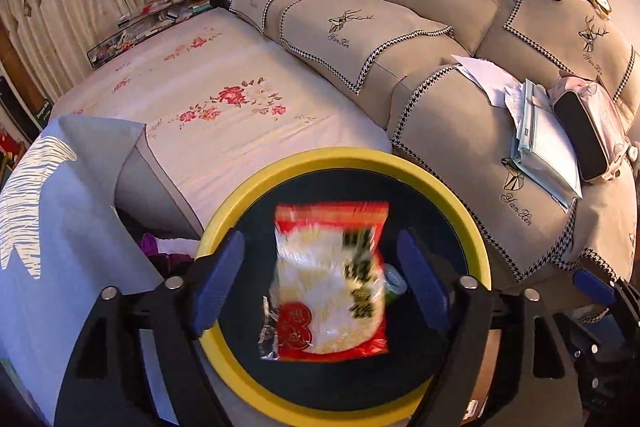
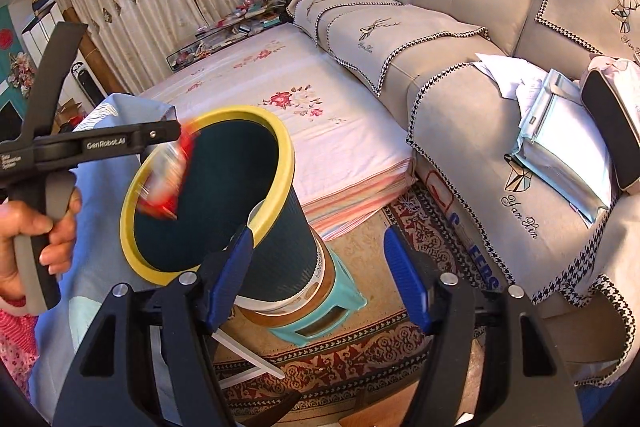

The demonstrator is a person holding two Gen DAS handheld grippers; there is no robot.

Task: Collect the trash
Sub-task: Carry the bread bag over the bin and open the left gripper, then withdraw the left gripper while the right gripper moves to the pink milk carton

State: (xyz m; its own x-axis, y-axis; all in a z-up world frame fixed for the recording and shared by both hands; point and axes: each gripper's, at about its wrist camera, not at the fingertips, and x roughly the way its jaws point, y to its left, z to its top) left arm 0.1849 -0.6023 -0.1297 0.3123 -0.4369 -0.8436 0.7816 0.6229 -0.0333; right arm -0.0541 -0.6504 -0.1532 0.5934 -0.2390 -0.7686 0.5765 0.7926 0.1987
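floor: I see patterned rug | on rug: turquoise stool carrying the dark yellow-rimmed bin | bed: floral sheet, clutter at far end | sofa: papers, folder, pink pouch

Both hand-held grippers angled down, agape

Your snack packet is motion-blurred over the bin mouth, print unreadable. It hides most of a small green item inside the bin. Beyond the bin, your person's hand is cut off at the frame edge.
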